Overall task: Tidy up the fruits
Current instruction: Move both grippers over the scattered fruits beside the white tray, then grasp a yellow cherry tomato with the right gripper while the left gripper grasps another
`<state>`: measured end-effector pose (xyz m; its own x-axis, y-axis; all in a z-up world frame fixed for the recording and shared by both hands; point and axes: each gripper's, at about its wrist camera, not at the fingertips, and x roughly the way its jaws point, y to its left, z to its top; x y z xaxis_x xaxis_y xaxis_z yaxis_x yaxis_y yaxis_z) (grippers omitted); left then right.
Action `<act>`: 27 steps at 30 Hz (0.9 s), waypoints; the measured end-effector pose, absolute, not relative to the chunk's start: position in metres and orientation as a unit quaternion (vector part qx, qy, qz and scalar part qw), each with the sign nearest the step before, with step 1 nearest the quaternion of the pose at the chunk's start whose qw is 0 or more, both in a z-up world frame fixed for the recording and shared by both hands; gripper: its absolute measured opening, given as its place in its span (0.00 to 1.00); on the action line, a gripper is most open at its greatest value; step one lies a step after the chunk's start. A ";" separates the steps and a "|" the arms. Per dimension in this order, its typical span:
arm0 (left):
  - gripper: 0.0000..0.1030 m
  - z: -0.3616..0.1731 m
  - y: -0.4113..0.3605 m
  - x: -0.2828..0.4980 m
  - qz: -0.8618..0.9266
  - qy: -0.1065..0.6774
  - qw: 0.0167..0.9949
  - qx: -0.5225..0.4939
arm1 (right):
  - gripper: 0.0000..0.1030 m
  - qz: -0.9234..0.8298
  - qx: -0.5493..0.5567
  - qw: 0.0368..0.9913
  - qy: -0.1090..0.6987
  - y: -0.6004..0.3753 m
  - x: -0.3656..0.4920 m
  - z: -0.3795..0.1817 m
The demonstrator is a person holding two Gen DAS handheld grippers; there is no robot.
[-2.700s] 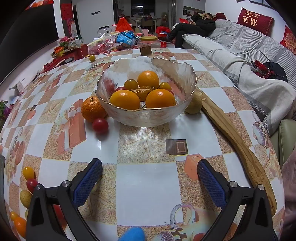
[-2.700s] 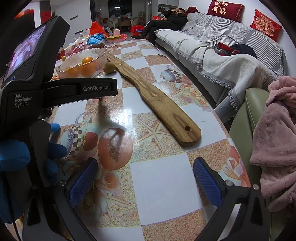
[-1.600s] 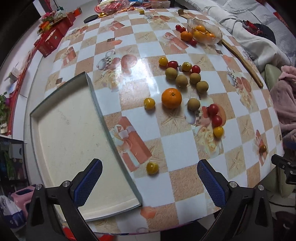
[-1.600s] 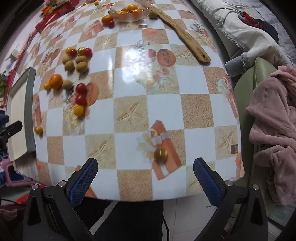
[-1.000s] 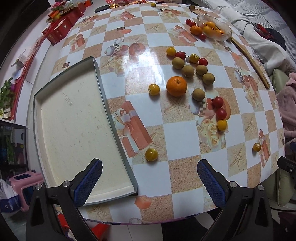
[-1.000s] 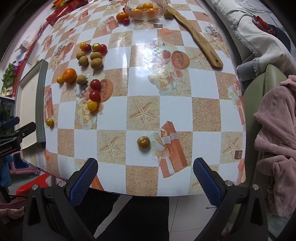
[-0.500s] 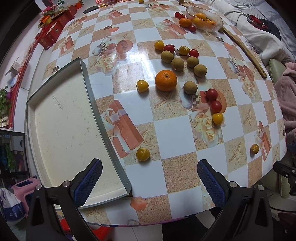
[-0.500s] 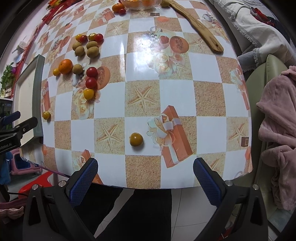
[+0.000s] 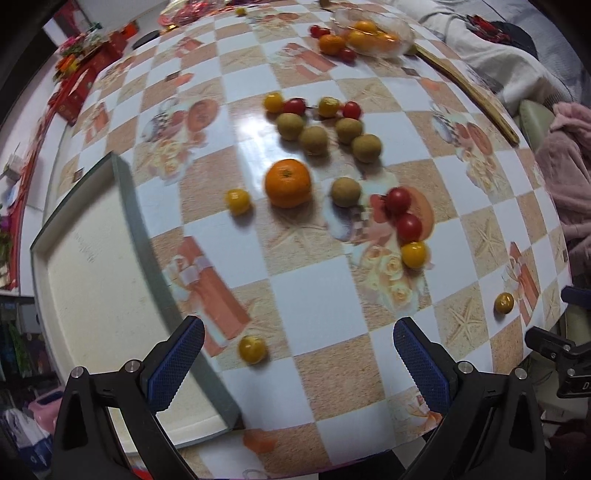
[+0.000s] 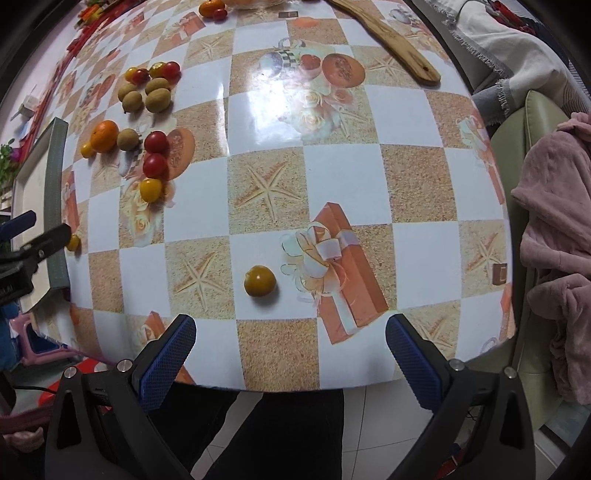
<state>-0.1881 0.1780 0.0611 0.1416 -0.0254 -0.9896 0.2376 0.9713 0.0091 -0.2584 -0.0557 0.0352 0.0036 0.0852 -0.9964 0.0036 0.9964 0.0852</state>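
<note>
The left gripper [image 9: 297, 356] was held above the near edge of the tabletop [image 9: 314, 302], jaws wide apart, nothing between them. A small yellow tomato [image 9: 252, 349] lay just beyond the left pad, beside the rim of the shallow tray [image 9: 129, 206], which sat at the tabletop's left edge w/ nothing in it. Farther off, an orange [image 9: 287, 182] was seen mid-tabletop w/ brown round fruits [image 9: 313, 139] and red and yellow cherry tomatoes [image 9: 408, 227] scattered around it. A glass bowl [image 9: 371, 33] of oranges stood at the far end, a wooden paddle [image 9: 469, 86] to its right.

The right gripper [image 10: 290, 350] was likewise held w/ jaws spread and empty, over the tabletop's near edge. A lone dark-yellow tomato [image 10: 259, 280] lay just beyond the jaws, left of centre, beside a printed gift-box motif.

Vs. 0.5 s before, both views were closer in: each near tomato was seen larger and nearer the pads; jaw spread was unchanged.
</note>
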 end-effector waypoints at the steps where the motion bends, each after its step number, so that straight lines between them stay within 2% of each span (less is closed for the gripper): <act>1: 1.00 0.059 0.173 -0.189 -0.094 0.649 0.750 0.085 | 1.00 0.033 0.028 0.711 0.702 -0.054 -0.258 0.033; 4: 1.00 0.054 0.158 -0.189 -0.112 0.647 0.749 0.084 | 0.96 0.046 0.015 0.715 0.697 -0.047 -0.257 0.025; 6: 0.89 0.049 0.149 -0.187 -0.116 0.648 0.748 0.081 | 0.87 0.052 0.007 0.716 0.696 -0.043 -0.256 0.018; 7: 0.89 0.045 0.145 -0.185 -0.118 0.652 0.744 0.081 | 0.84 0.057 0.009 0.715 0.697 -0.042 -0.255 0.013; 9: 0.89 0.038 0.139 -0.181 -0.115 0.657 0.741 0.078 | 0.73 0.063 0.016 0.712 0.699 -0.036 -0.254 0.006; 11: 0.89 0.033 0.133 -0.176 -0.117 0.659 0.739 0.069 | 0.68 0.069 0.020 0.711 0.700 -0.035 -0.253 -0.001; 16: 0.89 0.025 0.119 -0.165 -0.115 0.662 0.738 0.061 | 0.67 0.079 0.008 0.726 0.683 -0.034 -0.251 -0.008; 17: 0.86 0.023 0.117 -0.163 -0.114 0.663 0.737 0.058 | 0.67 0.080 0.004 0.728 0.681 -0.033 -0.250 -0.008; 18: 0.76 0.020 0.115 -0.160 -0.111 0.665 0.736 0.058 | 0.66 0.080 0.001 0.729 0.679 -0.032 -0.250 -0.008; 19: 0.72 0.017 0.112 -0.157 -0.110 0.670 0.732 0.058 | 0.63 0.079 0.001 0.731 0.678 -0.030 -0.251 -0.007; 21: 0.70 0.011 0.106 -0.154 -0.105 0.679 0.724 0.053 | 0.52 0.079 0.003 0.733 0.675 -0.029 -0.251 -0.004; 23: 0.70 0.009 0.105 -0.152 -0.100 0.679 0.725 0.054 | 0.46 0.083 0.006 0.735 0.673 -0.028 -0.250 -0.003; 24: 0.64 0.009 0.103 -0.152 -0.098 0.678 0.726 0.057 | 0.45 0.084 0.003 0.735 0.673 -0.026 -0.249 -0.004; 25: 0.64 0.009 0.103 -0.152 -0.094 0.677 0.728 0.064 | 0.44 0.085 -0.005 0.735 0.673 -0.024 -0.249 -0.004; 27: 0.60 0.008 0.101 -0.151 -0.091 0.675 0.729 0.065 | 0.33 0.082 -0.019 0.735 0.673 -0.022 -0.248 -0.002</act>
